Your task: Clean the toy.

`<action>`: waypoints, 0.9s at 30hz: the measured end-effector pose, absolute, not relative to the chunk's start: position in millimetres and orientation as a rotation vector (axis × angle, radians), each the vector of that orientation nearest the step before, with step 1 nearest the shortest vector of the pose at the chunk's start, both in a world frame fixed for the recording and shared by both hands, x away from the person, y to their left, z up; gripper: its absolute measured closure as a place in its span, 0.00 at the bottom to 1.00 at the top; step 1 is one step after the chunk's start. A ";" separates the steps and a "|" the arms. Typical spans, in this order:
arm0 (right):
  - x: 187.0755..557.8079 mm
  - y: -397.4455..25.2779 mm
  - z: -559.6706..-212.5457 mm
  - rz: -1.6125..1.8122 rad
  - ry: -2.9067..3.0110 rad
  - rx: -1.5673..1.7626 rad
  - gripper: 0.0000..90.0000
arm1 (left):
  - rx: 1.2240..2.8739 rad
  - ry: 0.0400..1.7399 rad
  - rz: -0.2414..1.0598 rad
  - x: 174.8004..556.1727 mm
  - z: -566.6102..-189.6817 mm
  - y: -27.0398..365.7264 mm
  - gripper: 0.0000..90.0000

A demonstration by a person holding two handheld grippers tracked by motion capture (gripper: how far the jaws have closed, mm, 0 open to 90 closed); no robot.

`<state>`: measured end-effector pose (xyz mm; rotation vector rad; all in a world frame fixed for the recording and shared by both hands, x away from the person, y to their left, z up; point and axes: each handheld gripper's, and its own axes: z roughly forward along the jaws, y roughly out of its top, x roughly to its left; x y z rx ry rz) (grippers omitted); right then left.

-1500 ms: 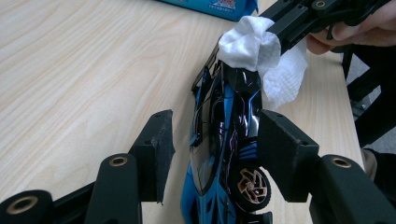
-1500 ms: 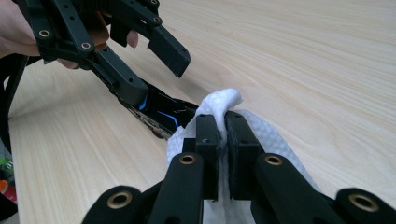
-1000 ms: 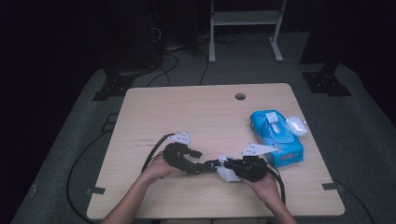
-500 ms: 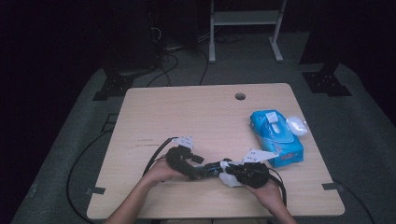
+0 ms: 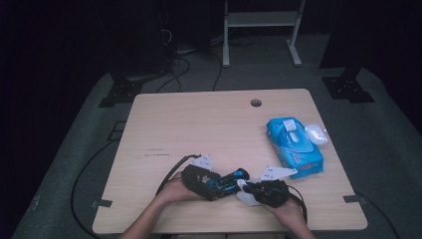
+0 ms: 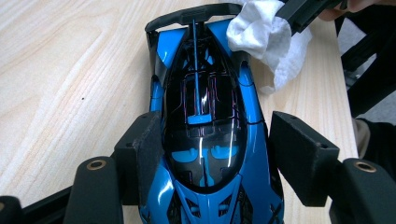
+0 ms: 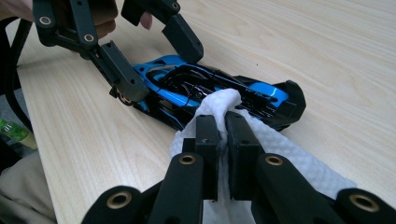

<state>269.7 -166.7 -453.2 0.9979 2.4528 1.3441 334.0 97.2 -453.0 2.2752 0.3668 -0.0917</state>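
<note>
High view, layout: a wooden surface (image 5: 199, 129) carries everything; both of the person's hands come in over its near edge.
Toy car: a blue and black model car (image 5: 226, 180) lies near the near edge, about midway along it, between the two grippers.
Left gripper: the left gripper (image 5: 211, 180) is at the car's left end in the high view. In the left gripper view its jaws stand spread on either side of the car (image 6: 205, 135); the left pad touches the car's side, while a narrow gap shows between the right pad and the bodywork.
Right gripper: the right gripper (image 5: 251, 189) sits just right of the car. In the right gripper view its jaws are pressed together on a white wipe (image 7: 224, 112), pinching a fold of it.
Wipe: the white wipe (image 5: 246, 191) is bunched at the jaws and touches the top of the car (image 7: 196, 91) near its rear wing. In the left gripper view the wipe (image 6: 264, 39) lies against the car's far right corner.
Wipe pack: a blue pack of wipes (image 5: 293, 144) lies flat near the right edge, well apart from the car, with its lid flap up.
White object: a small white rounded thing (image 5: 316, 133) sits just beside the pack, towards the right edge; what it is cannot be told.
Hole: a round cable hole (image 5: 256, 103) is near the far edge.
</note>
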 end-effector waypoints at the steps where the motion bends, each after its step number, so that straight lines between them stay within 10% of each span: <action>1: 269.2 -166.8 -453.9 1.340 2.456 0.999 0.93 | 2.274 0.361 -0.091 333.1 -453.0 96.9 0.38; 27: 255.8 -208.4 -440.0 1.392 2.376 1.070 0.93 | 2.401 0.336 0.069 327.7 -457.1 59.3 0.24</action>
